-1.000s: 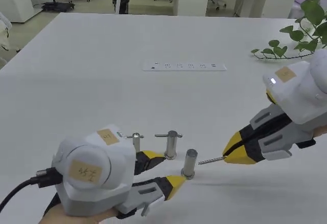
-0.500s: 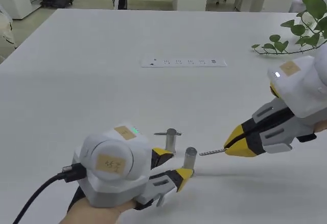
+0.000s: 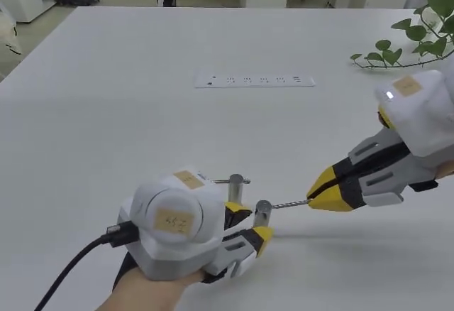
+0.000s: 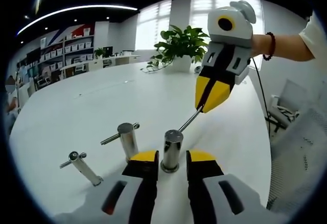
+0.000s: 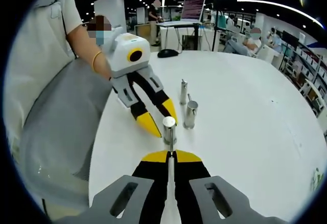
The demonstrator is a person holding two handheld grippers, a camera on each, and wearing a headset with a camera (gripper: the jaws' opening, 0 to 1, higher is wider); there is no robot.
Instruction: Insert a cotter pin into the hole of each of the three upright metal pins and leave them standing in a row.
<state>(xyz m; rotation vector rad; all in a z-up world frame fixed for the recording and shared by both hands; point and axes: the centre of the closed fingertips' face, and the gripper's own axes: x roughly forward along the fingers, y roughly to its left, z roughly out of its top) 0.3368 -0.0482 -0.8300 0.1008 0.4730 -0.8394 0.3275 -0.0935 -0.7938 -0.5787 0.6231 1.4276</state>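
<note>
Three upright metal pins stand in a row. The nearest pin (image 3: 262,213) (image 4: 172,150) (image 5: 169,127) has its base between the tips of my left gripper (image 3: 250,224) (image 4: 171,157), which is open and straddles it with a small gap either side. My right gripper (image 3: 312,202) (image 5: 171,155) is shut on a thin cotter pin (image 3: 289,203) (image 4: 189,120), whose tip meets the top of that pin. The middle pin (image 3: 236,187) (image 4: 127,139) and the far pin (image 4: 84,168) each carry a cotter pin through the head.
A white power strip (image 3: 254,80) lies flat at mid-table. A leafy plant (image 3: 418,34) trails in at the back right. The left gripper's black cable (image 3: 71,272) runs off the near left. A person's arm and body stand close behind the left gripper in the right gripper view.
My left gripper has moved forward and right until its jaws straddle the nearest pin. The right gripper has brought the cotter pin's tip to that pin's head.
</note>
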